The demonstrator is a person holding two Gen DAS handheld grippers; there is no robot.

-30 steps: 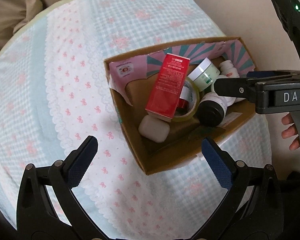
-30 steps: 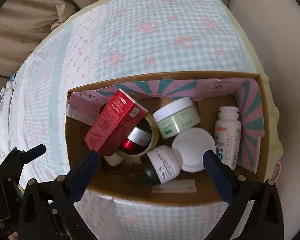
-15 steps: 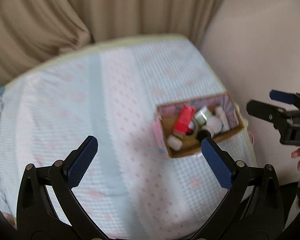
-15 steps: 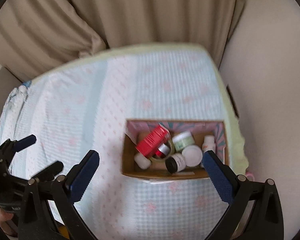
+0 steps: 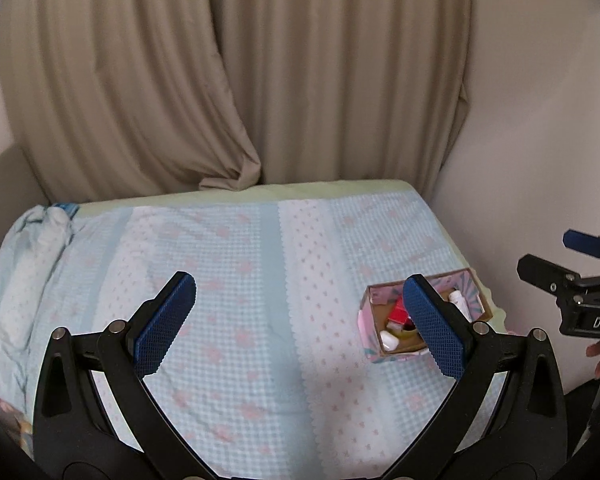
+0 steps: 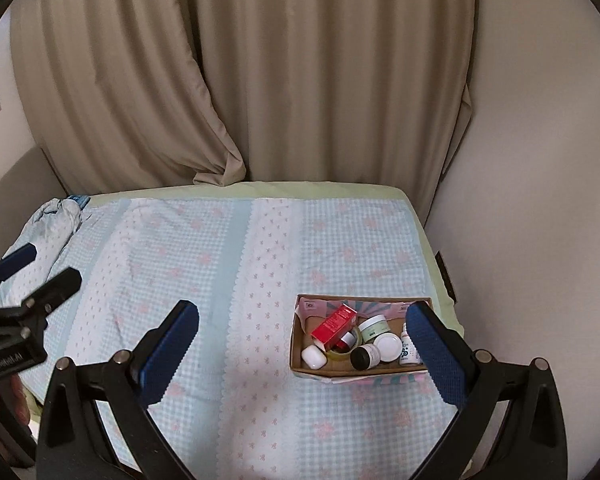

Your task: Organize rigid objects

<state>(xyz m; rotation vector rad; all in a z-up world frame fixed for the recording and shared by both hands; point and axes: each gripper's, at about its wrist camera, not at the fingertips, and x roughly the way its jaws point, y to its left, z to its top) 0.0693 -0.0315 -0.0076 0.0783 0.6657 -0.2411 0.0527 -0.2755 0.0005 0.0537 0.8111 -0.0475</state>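
Observation:
A cardboard box (image 6: 300,369) with a pink and teal lining sits on the bed near its right edge. It holds a red carton (image 6: 334,323), a tape roll (image 6: 346,354), a green jar (image 6: 374,328), a white lid (image 6: 387,347), a black-capped jar (image 6: 365,356), a white bottle (image 6: 407,346) and a small white case (image 6: 314,356). The box also shows in the left wrist view (image 5: 370,350), partly behind a finger. My left gripper (image 5: 300,328) and my right gripper (image 6: 305,354) are both open and empty, held high and well back from the box.
The bed has a light blue checked cover with pink bows (image 6: 220,264). Beige curtains (image 6: 260,80) hang behind it and a white wall (image 6: 540,200) runs along its right side. A bunched cloth (image 6: 60,216) lies at the far left.
Both grippers have pulled up and far back from the box, which now looks small. Both stay open and empty. The box contents have not moved.

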